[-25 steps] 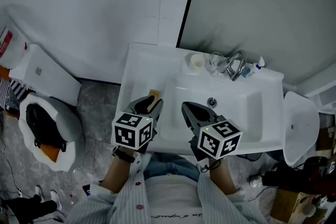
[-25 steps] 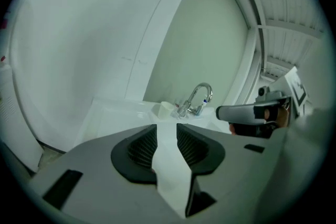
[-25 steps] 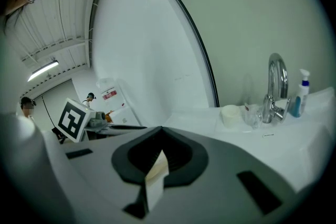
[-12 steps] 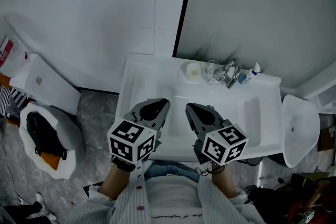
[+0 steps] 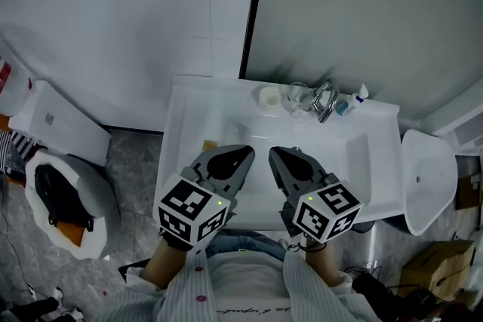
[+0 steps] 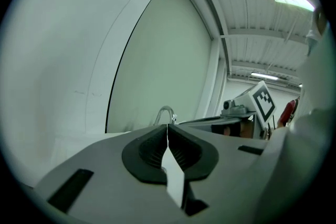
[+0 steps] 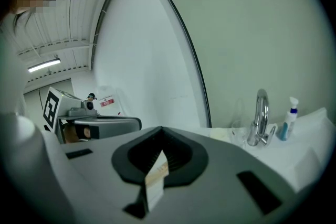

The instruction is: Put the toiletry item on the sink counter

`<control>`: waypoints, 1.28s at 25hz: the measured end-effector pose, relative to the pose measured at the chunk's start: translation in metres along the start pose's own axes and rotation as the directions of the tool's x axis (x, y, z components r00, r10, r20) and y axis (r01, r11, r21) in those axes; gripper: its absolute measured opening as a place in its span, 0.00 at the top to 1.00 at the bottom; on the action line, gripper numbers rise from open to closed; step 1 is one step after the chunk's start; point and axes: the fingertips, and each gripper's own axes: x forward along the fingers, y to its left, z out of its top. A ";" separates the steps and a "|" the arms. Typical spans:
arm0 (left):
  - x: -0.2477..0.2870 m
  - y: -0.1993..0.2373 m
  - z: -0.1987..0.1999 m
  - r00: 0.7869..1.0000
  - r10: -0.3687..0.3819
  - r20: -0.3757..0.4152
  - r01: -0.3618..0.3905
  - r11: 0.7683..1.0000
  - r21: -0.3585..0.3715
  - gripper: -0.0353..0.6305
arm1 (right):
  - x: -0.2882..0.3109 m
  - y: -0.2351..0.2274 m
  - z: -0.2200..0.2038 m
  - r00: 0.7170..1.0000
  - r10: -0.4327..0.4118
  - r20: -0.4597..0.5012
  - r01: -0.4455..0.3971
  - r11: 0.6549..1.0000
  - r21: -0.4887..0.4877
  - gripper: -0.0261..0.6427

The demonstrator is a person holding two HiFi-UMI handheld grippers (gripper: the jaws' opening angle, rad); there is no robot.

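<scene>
A small tan toiletry item (image 5: 209, 146) lies on the white sink counter (image 5: 185, 117), left of the basin. My left gripper (image 5: 246, 155) hovers just right of it over the basin's front edge, shut and empty. In the left gripper view its pads (image 6: 168, 128) meet with nothing between them. My right gripper (image 5: 277, 155) is beside it over the basin, also shut and empty, its tips (image 7: 160, 138) pressed together in the right gripper view.
At the back of the counter stand a faucet (image 5: 323, 98), a glass (image 5: 296, 96), a white cup (image 5: 268, 96) and a small spray bottle (image 5: 356, 99). A toilet (image 5: 56, 162) is at the left, a second white basin (image 5: 426, 173) at the right. A wall and dark panel rise behind.
The left gripper's jaws have closed and it has drawn back from the tan item, which stays on the counter. Both grippers now sit lower and nearer the person.
</scene>
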 end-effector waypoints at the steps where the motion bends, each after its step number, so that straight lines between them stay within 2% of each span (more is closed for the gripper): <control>1: 0.001 -0.002 0.000 1.000 -0.010 0.001 0.010 1.000 -0.001 0.92 | -0.001 -0.001 0.000 1.000 -0.002 -0.002 0.002 1.000 -0.003 0.95; 10: 0.008 -0.009 -0.001 0.999 -0.045 0.000 0.045 0.999 0.000 0.92 | -0.003 -0.002 0.004 1.000 -0.005 -0.005 0.004 1.000 -0.020 0.95; 32: 0.013 -0.005 -0.006 0.999 -0.045 -0.013 0.044 0.999 -0.016 0.92 | 0.003 -0.001 0.002 1.000 0.015 -0.027 -0.016 0.999 -0.028 0.95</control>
